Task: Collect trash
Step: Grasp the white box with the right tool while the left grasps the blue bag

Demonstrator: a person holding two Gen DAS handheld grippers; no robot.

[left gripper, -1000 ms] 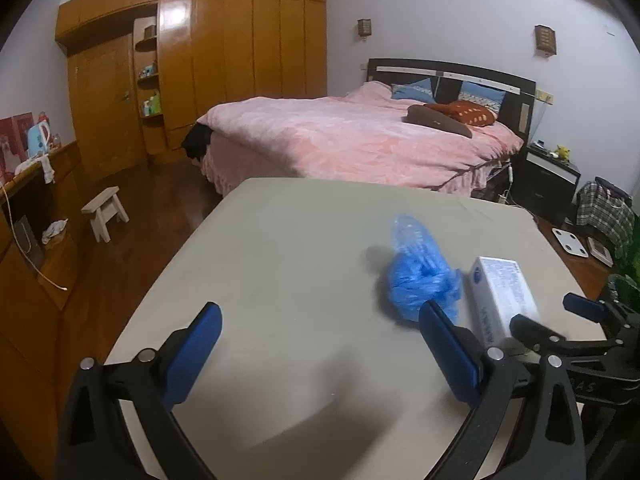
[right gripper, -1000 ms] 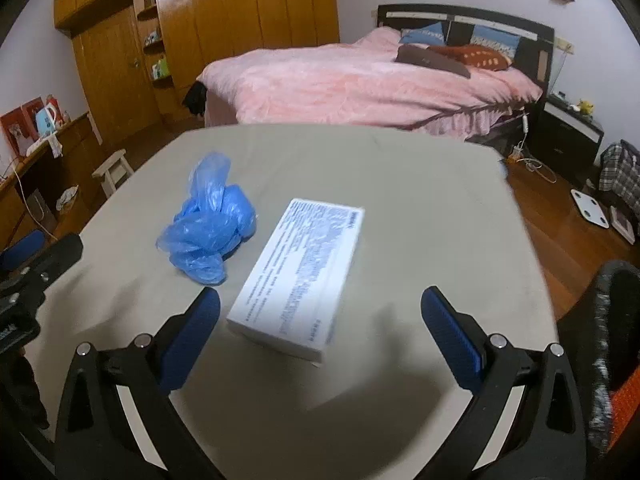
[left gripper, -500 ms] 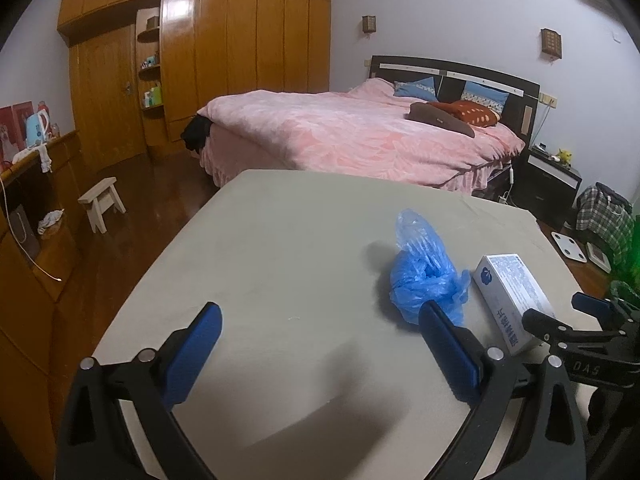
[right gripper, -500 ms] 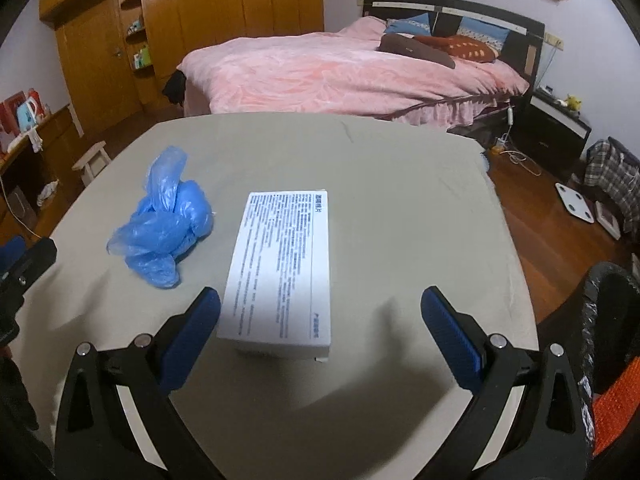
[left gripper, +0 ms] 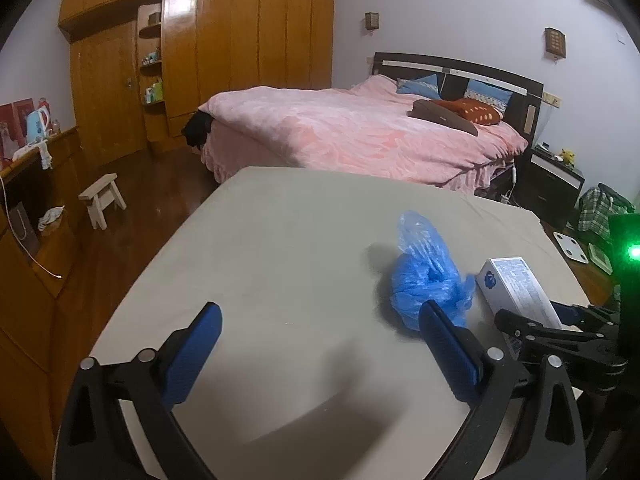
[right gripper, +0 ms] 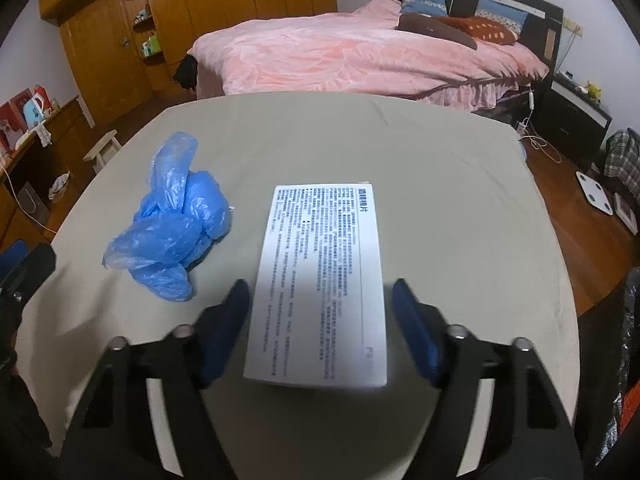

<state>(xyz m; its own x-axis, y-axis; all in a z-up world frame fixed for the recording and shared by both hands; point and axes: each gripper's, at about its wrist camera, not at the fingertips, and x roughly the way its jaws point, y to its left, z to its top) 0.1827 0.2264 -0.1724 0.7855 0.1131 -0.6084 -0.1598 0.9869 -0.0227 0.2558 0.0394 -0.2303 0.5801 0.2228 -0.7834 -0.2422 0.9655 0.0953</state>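
A white printed box lies flat on the grey table. My right gripper straddles the box's near end, its blue fingers close on either side with small gaps showing. A crumpled blue plastic bag lies left of the box. In the left wrist view the bag sits just beyond my right fingertip, and the box lies to its right with the right gripper on it. My left gripper is open and empty over bare table.
A pink bed stands beyond the table's far edge. Wooden wardrobes line the back wall. A small stool stands on the wooden floor at left, a dark nightstand at right.
My right gripper has moved forward around the box and its fingers have narrowed toward the box's sides. My left gripper stayed open and shifted only slightly.
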